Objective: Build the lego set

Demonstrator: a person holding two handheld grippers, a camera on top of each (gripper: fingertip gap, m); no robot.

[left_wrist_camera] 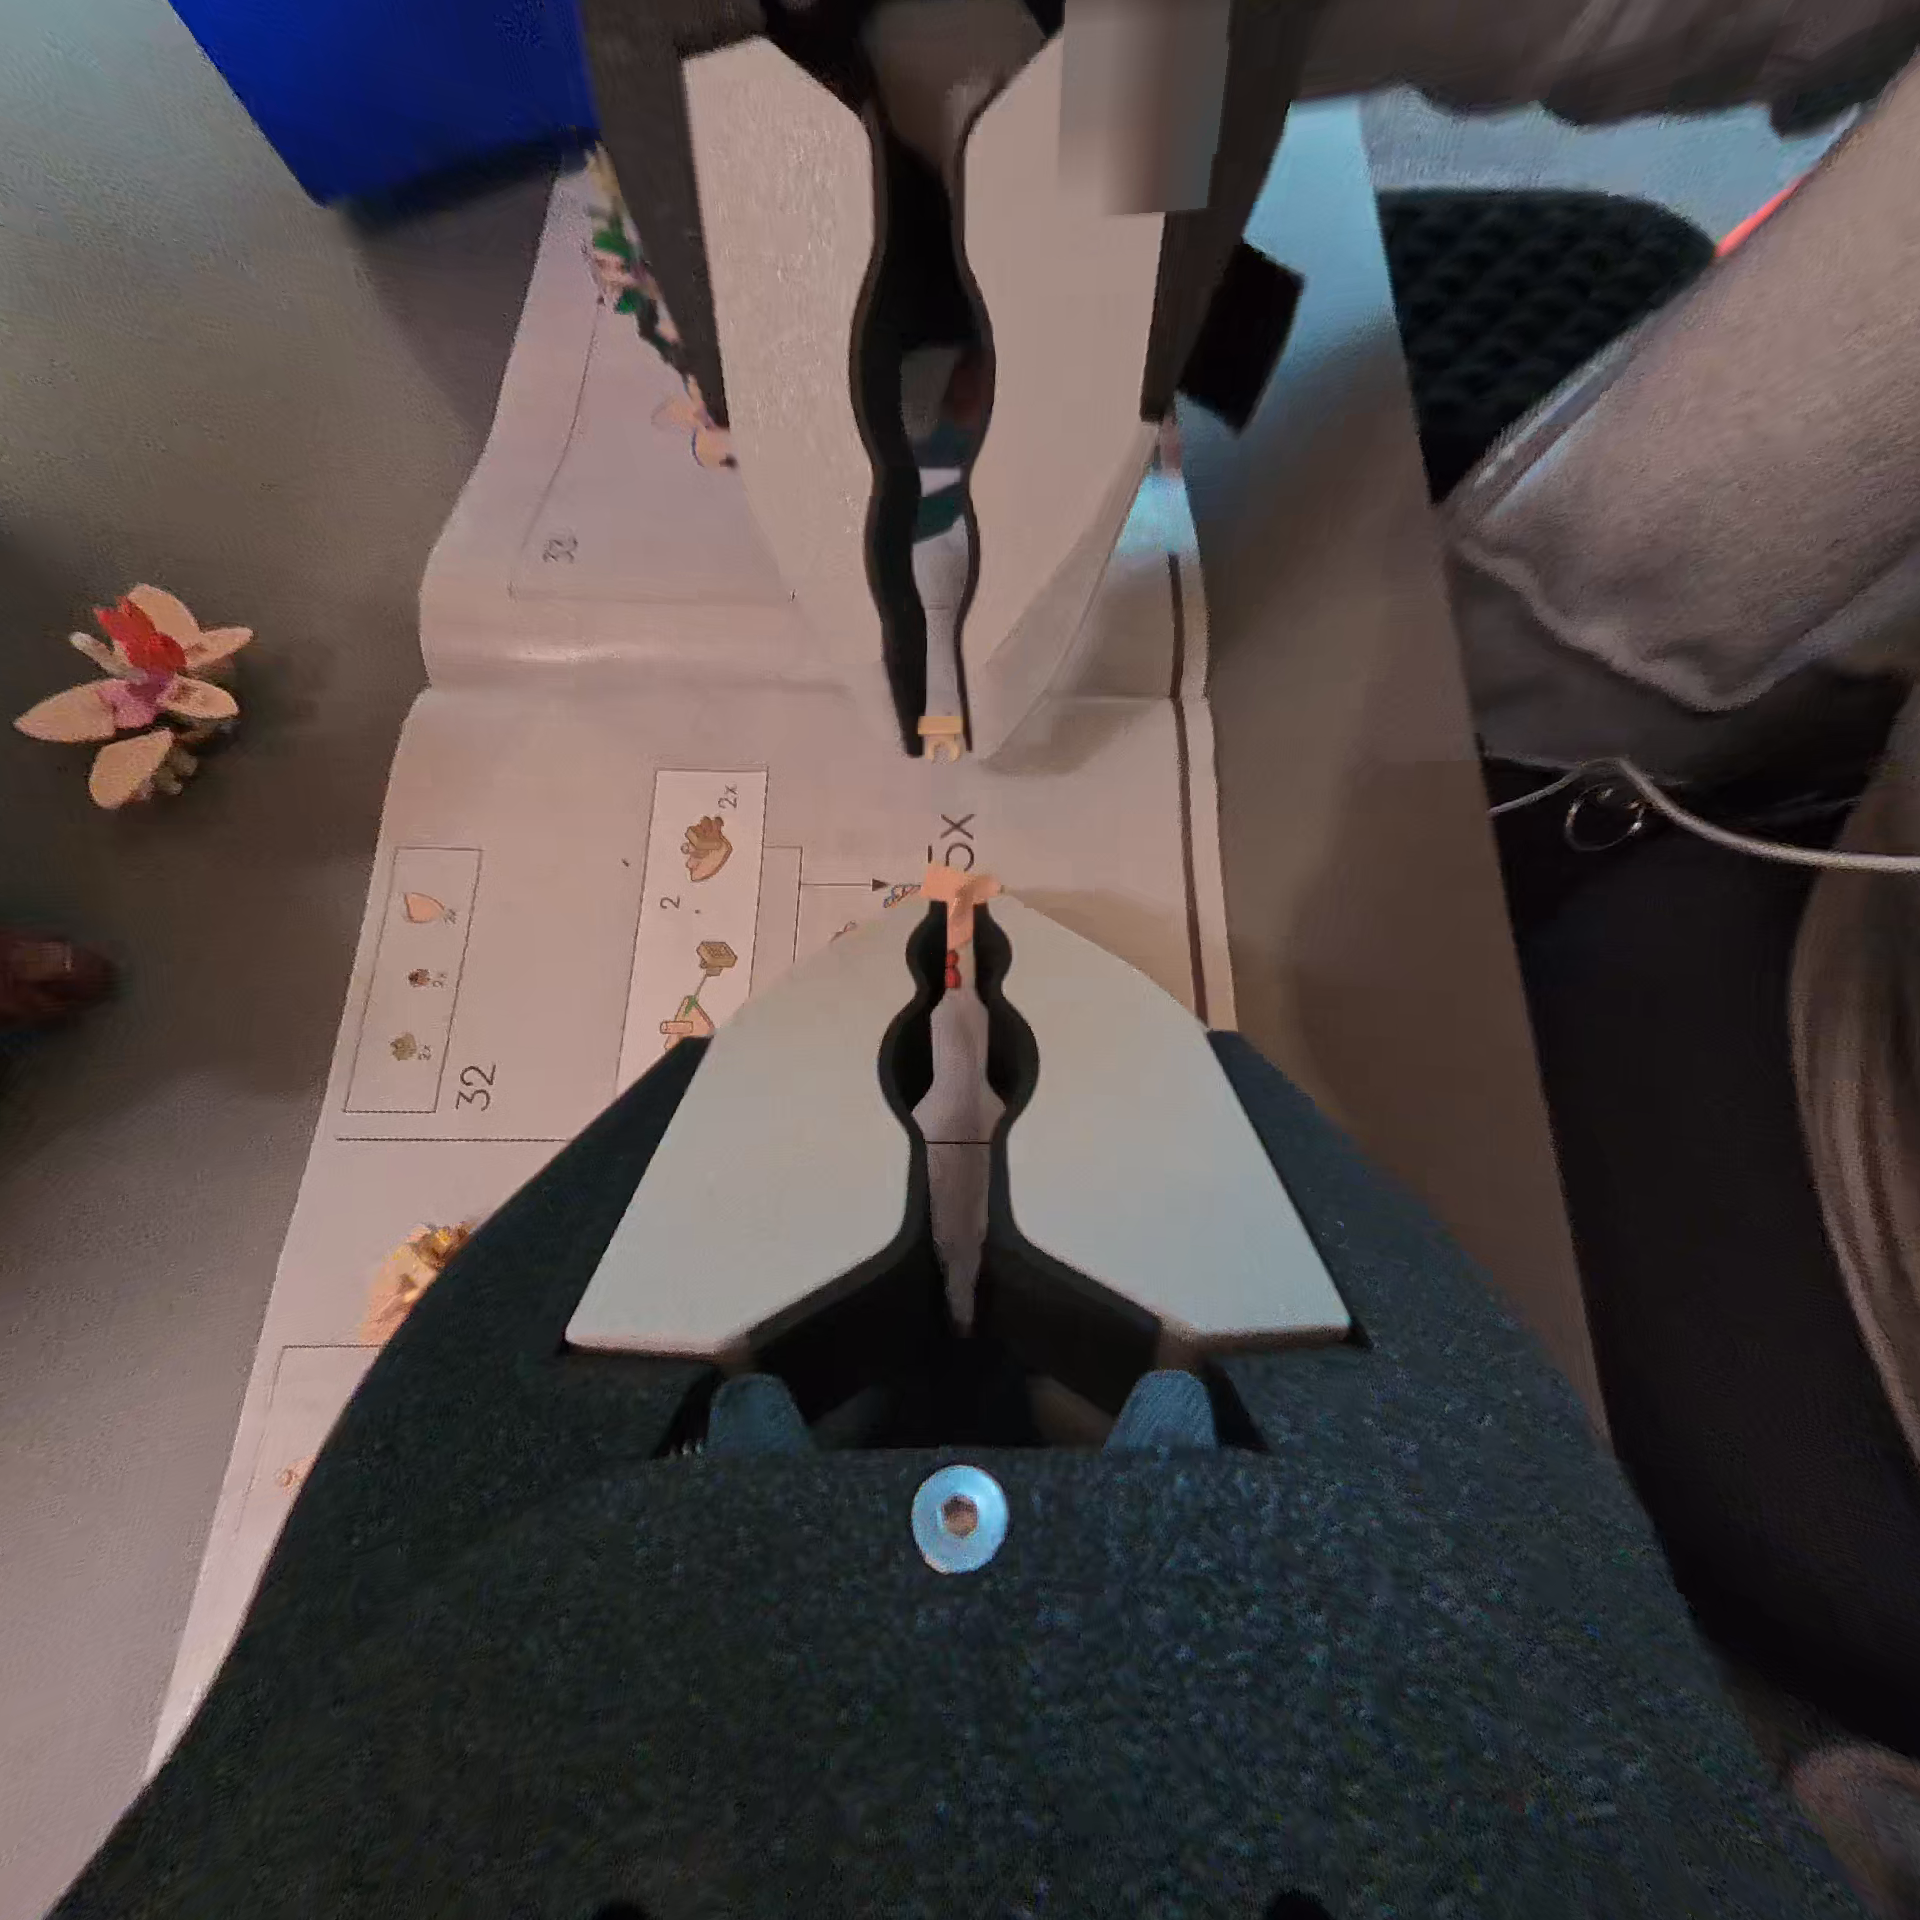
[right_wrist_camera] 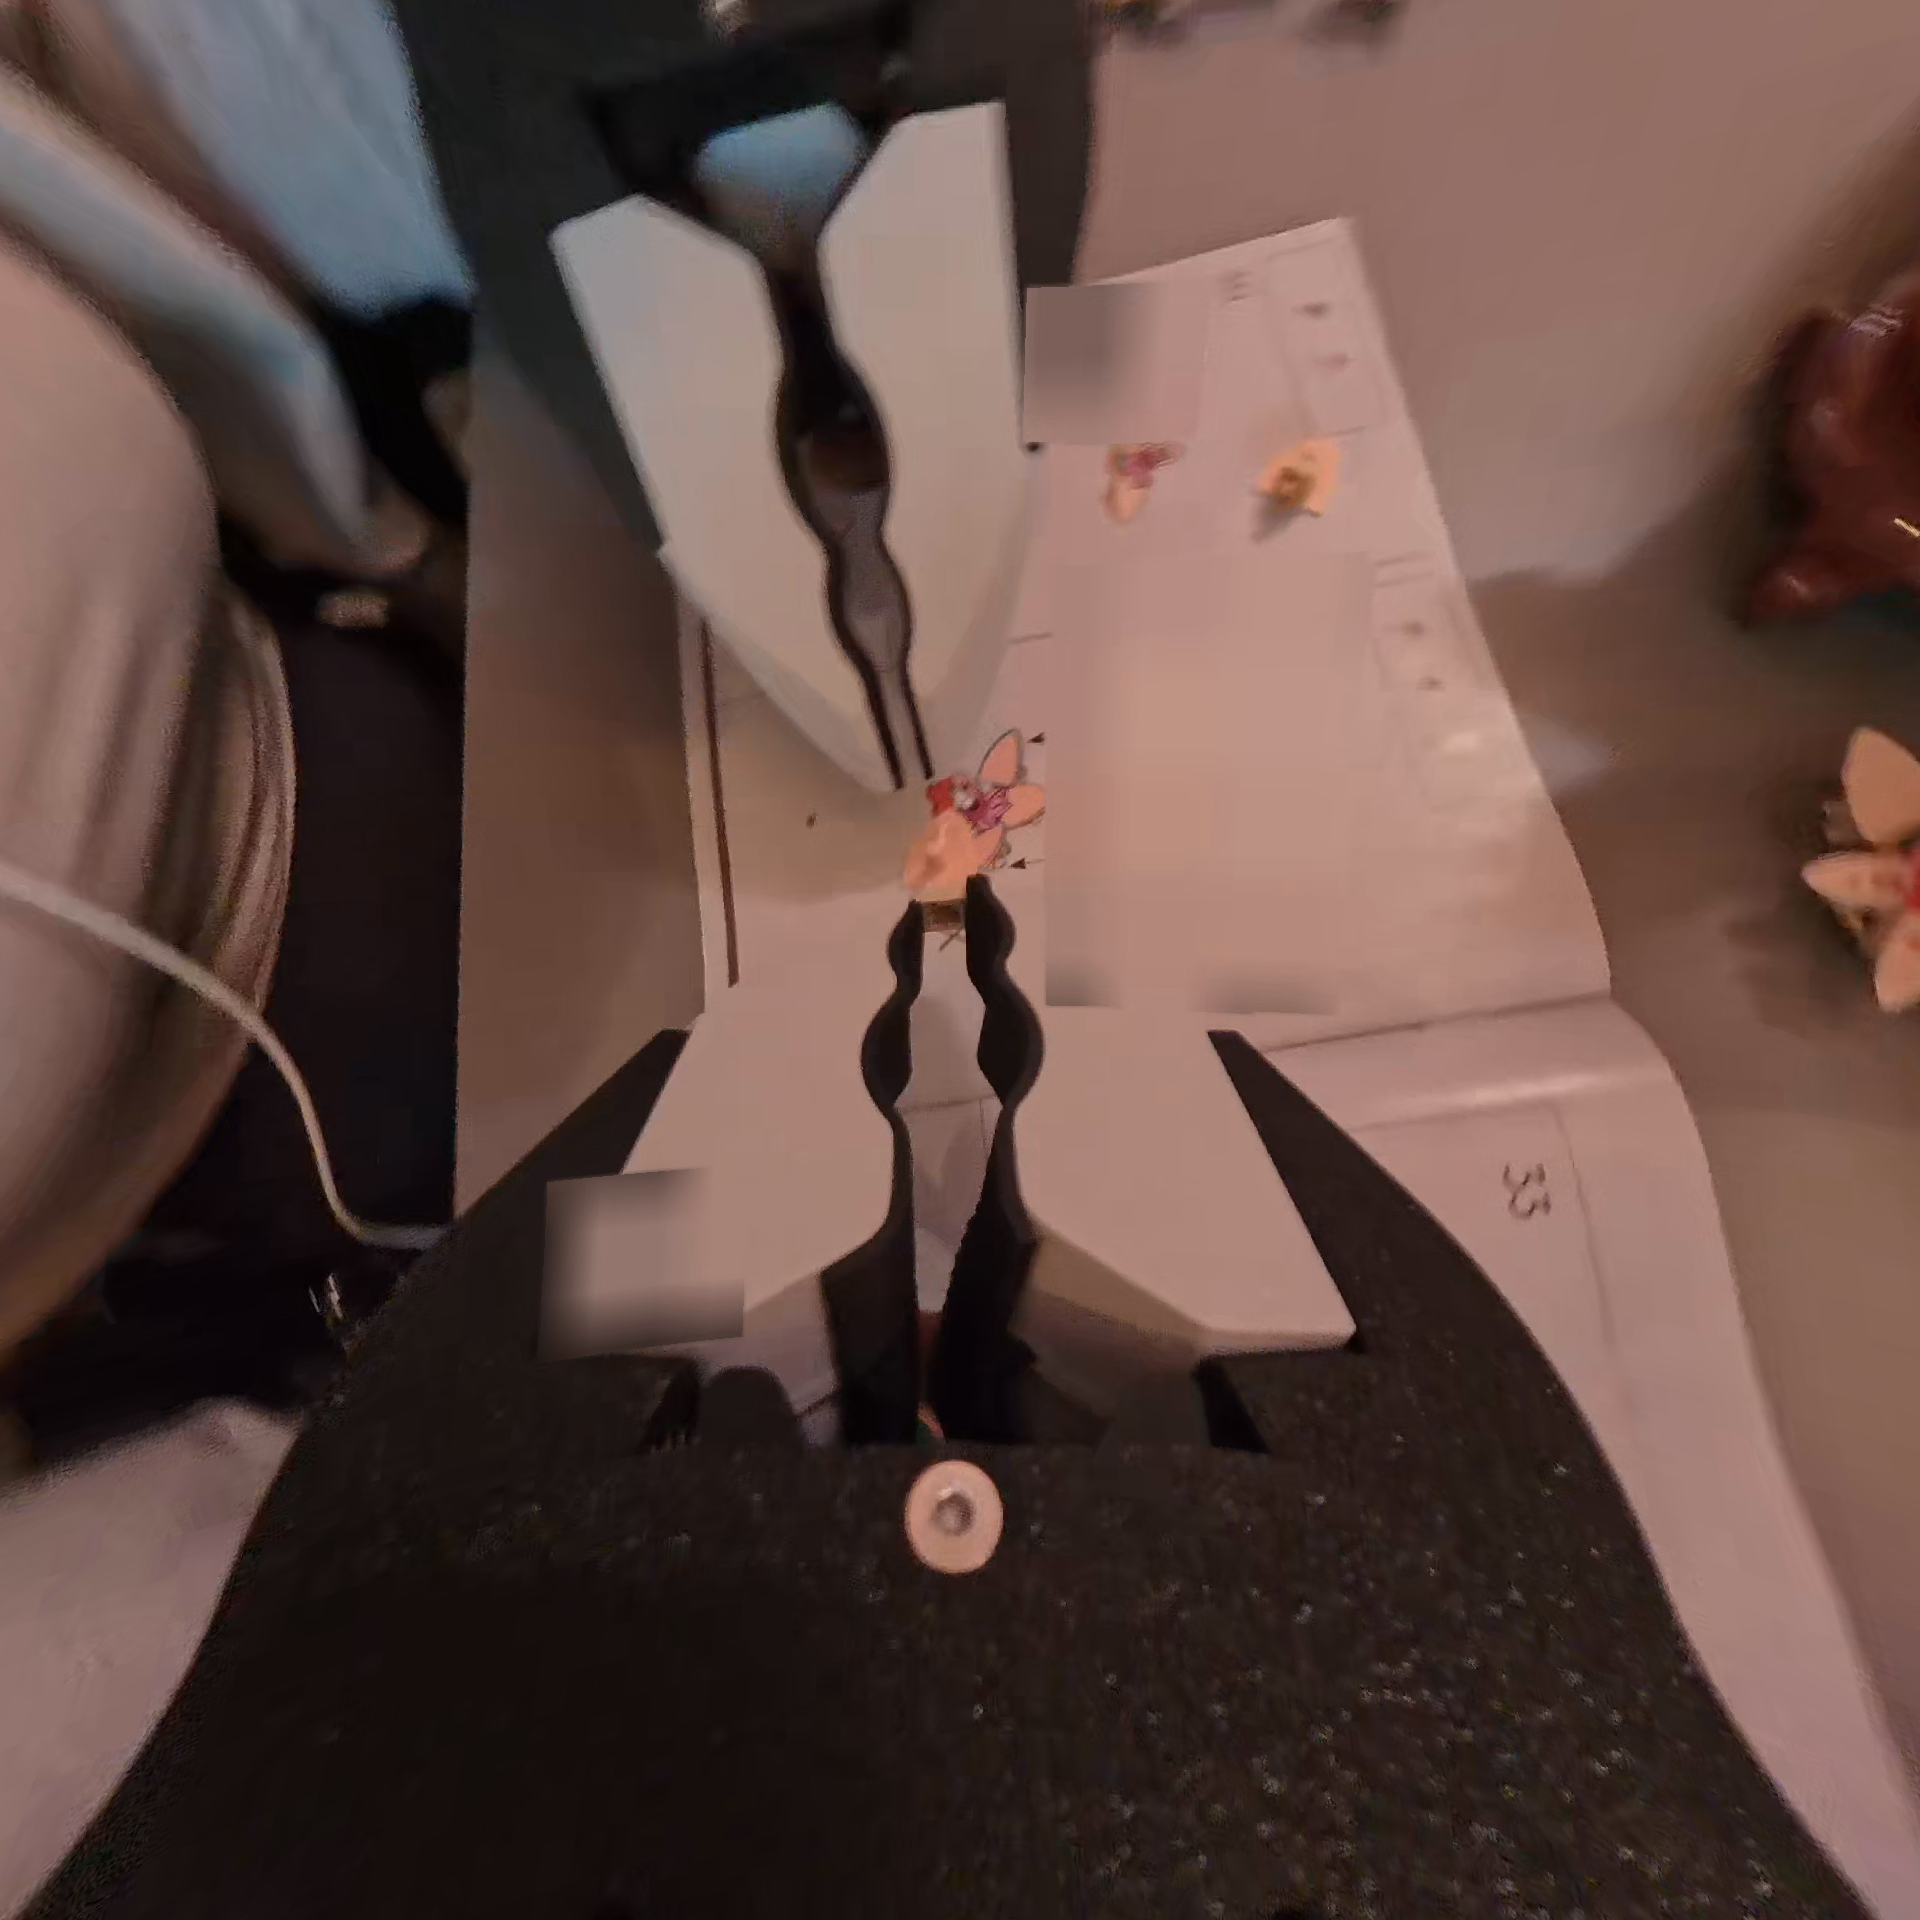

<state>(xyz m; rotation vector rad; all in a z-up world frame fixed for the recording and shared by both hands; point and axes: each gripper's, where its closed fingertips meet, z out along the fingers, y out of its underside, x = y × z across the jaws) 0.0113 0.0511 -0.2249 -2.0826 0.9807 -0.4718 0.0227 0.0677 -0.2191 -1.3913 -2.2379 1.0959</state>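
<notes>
My left gripper [left_wrist_camera: 961, 906] is shut on a small flower assembly [left_wrist_camera: 961, 888] with peach petals and a red and pink centre, which also shows in the right wrist view [right_wrist_camera: 971, 821]. My right gripper [right_wrist_camera: 943, 906] is shut on a small tan clip piece [right_wrist_camera: 943, 916]. In the left wrist view the right gripper [left_wrist_camera: 943, 740] comes in from the top with the tan piece [left_wrist_camera: 943, 729] at its tips. The two grippers face tip to tip above the open instruction booklet [left_wrist_camera: 582, 935]. A short gap shows between the tan piece and the flower.
A finished peach flower [left_wrist_camera: 135, 691] and a dark red object [left_wrist_camera: 42, 971] lie on the grey table at the left. A blue box [left_wrist_camera: 395, 94] stands at the far left. Two small flowers [right_wrist_camera: 1138, 478] [right_wrist_camera: 1299, 483] lie on the booklet. A person's grey sleeve [left_wrist_camera: 1662, 468] is at the right. The grippers are tip to tip, or close to it. The dark red object [left_wrist_camera: 42, 971] is about 15 centimeters from both grippers' fingertips. Look for it in the right wrist view [right_wrist_camera: 1783, 563] too.
</notes>
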